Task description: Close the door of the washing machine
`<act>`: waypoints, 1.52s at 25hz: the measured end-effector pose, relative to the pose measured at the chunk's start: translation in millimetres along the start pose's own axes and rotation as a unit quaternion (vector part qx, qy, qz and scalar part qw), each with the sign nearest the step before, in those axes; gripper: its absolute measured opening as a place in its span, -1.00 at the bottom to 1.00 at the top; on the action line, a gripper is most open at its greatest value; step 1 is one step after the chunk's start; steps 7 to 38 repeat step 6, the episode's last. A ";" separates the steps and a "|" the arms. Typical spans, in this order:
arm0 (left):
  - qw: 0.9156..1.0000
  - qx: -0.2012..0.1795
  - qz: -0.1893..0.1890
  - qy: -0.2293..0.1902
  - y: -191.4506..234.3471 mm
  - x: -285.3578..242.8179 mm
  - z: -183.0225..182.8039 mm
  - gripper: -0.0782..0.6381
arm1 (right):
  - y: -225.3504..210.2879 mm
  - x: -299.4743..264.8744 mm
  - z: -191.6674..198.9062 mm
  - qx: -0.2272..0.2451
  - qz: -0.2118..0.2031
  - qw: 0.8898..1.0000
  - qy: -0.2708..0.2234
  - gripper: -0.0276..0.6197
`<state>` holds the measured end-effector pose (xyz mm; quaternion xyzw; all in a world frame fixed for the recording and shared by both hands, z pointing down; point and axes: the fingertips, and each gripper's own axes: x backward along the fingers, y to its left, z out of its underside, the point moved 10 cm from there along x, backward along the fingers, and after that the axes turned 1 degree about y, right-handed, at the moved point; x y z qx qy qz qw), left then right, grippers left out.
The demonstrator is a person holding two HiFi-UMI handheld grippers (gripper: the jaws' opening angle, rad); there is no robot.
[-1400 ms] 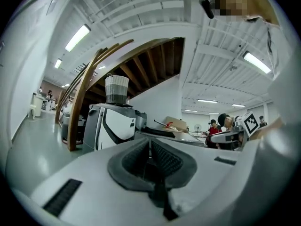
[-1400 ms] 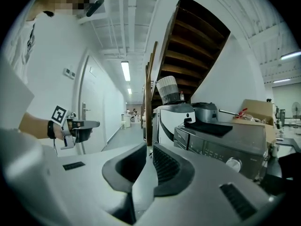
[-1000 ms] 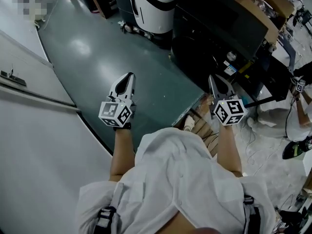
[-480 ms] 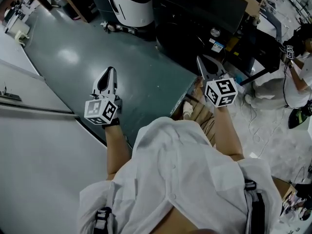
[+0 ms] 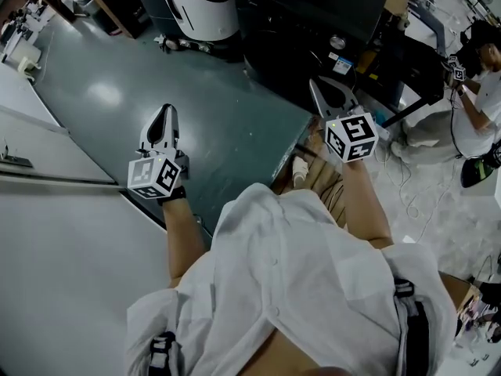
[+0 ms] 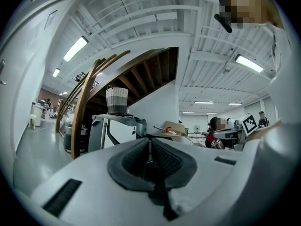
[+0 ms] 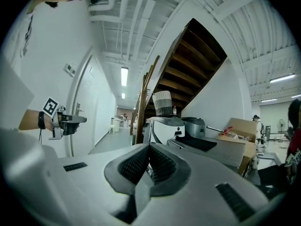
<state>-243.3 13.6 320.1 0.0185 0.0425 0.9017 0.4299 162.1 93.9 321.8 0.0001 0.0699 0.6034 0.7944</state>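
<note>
A dark front-loading machine (image 5: pixel 313 22) with a round knob stands at the top of the head view, beside a white appliance with black trim (image 5: pixel 200 2). Its door is not visible from here. My left gripper (image 5: pixel 162 112) is shut with nothing in it and hangs over the grey-green floor, well short of the machines. The right gripper (image 5: pixel 319 84) is shut and empty too, with its tips near the dark machine's lower front corner. In the left gripper view the left gripper (image 6: pixel 149 142) points level at the white appliance (image 6: pixel 113 133). In the right gripper view the right gripper (image 7: pixel 149 149) faces the dark machine's top (image 7: pixel 207 145).
A white wall with a door (image 5: pixel 47 233) runs along the left. A wooden staircase (image 7: pixel 188 65) rises behind the appliances, and a striped basket (image 6: pixel 117 100) sits on the white one. At the right are a person in white (image 5: pixel 479 77), floor cables (image 5: pixel 415 202) and a cardboard box (image 7: pixel 242 128).
Both grippers have drifted forward and a little upward together, still shut. The head view has swung, bringing the person at the right further into the picture.
</note>
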 end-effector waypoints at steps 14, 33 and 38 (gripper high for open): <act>1.000 0.002 -0.004 0.001 3.7 2.0 1.0 -0.71 | -0.2 -1.4 -9.2 0.003 0.004 1.000 -0.015 -0.83; 1.000 0.002 -0.004 0.001 3.7 2.0 1.0 -0.71 | -0.2 -1.4 -9.2 0.003 0.004 1.000 -0.015 -0.83; 1.000 0.002 -0.004 0.001 3.7 2.0 1.0 -0.71 | -0.2 -1.4 -9.2 0.003 0.004 1.000 -0.015 -0.83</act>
